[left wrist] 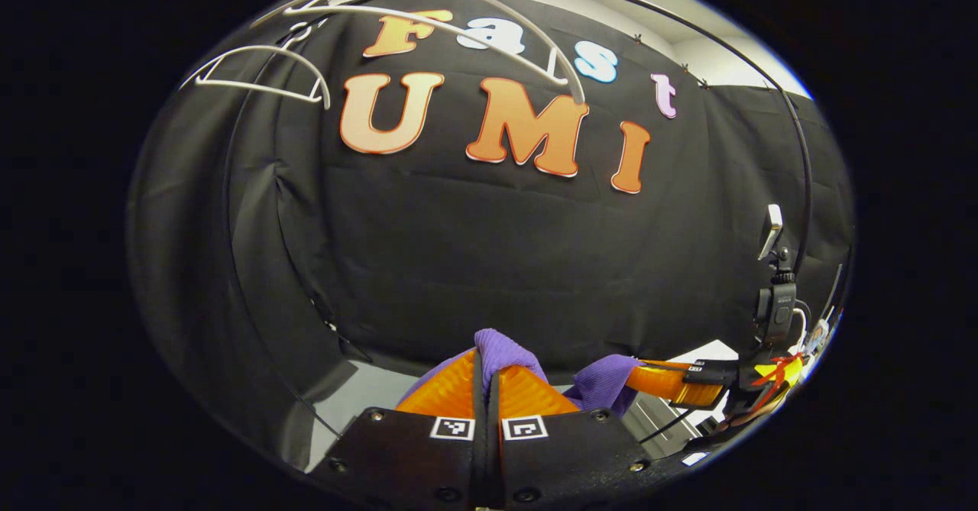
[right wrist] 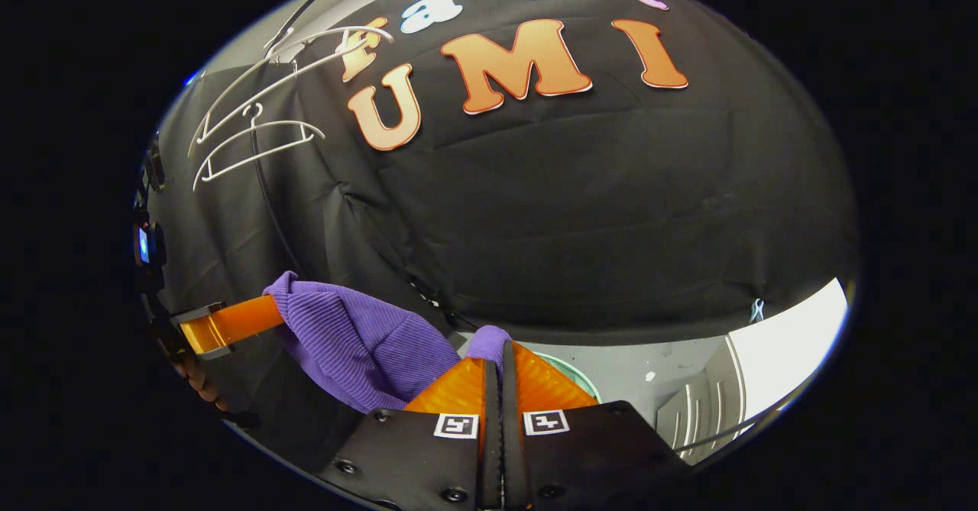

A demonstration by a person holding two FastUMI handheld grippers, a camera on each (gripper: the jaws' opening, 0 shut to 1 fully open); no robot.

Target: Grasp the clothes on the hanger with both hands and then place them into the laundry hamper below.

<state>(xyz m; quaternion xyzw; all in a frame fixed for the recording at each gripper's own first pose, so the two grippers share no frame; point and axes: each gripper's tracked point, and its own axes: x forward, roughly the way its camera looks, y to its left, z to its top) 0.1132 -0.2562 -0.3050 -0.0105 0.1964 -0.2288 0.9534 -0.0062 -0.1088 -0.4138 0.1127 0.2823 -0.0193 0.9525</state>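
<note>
In the left gripper view the left tool (left wrist: 487, 377) is sitting pressed together, both fingers pinching a fold of the purple garment (left wrist: 500, 352) that is poking up between the tips. Off to the right in that same view, the right tool (left wrist: 672, 381) is reaching in from the side, and another bunch of the purple cloth is gathering at its end.

In the right gripper view the right tool (right wrist: 500, 362) is likewise clamped tight on a small tuft of the purple garment (right wrist: 359, 343), and the ribbed fabric is draping leftward in a sagging swag toward the left tool (right wrist: 229, 324), whose fingers are gripping the far end. So the garment is hanging stretched between the two tools, off any hanger.

Up high, white hangers (left wrist: 260, 76) are dangling bare from the rail, seen again at upper left in the right gripper view (right wrist: 256, 140). Just past the right tool's fingertips, a pale green rim (right wrist: 569, 366) is peeking out low against the grey floor (right wrist: 657, 377); what it belongs to is hard to tell.
</note>
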